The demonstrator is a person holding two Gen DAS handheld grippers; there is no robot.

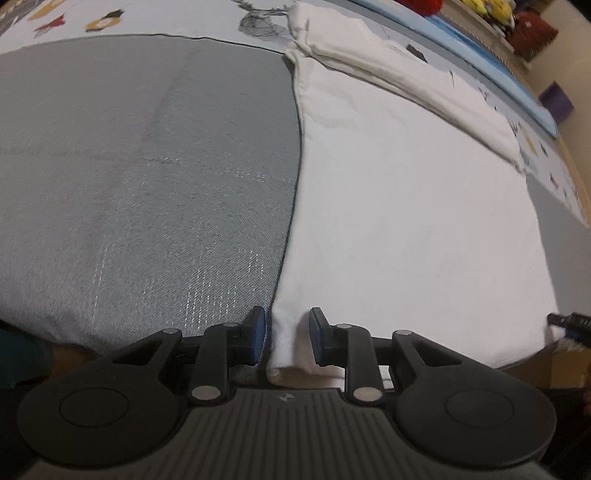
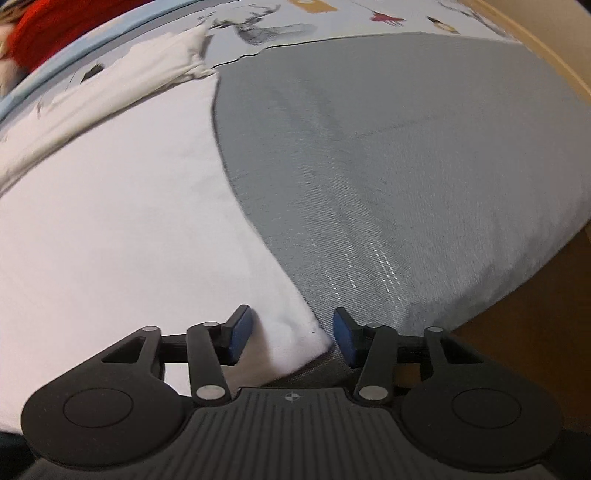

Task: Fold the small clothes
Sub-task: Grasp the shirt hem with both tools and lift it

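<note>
White garment (image 1: 406, 221) lies flat, its far edge seemingly folded; both grippers' fingers (image 1: 258, 328) (image 2: 240, 328) straddle near corners, released.

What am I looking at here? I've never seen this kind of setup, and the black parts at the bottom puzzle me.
Those are two hand-held grippers, each with a camera looking along its fingers. One picture is from the left gripper, one from the right gripper. A white garment lies flat on a grey cloth over a patterned sheet. Each gripper straddles a near corner of the garment, jaws open, blue pads not pressing it. Nothing is held yet.
</note>
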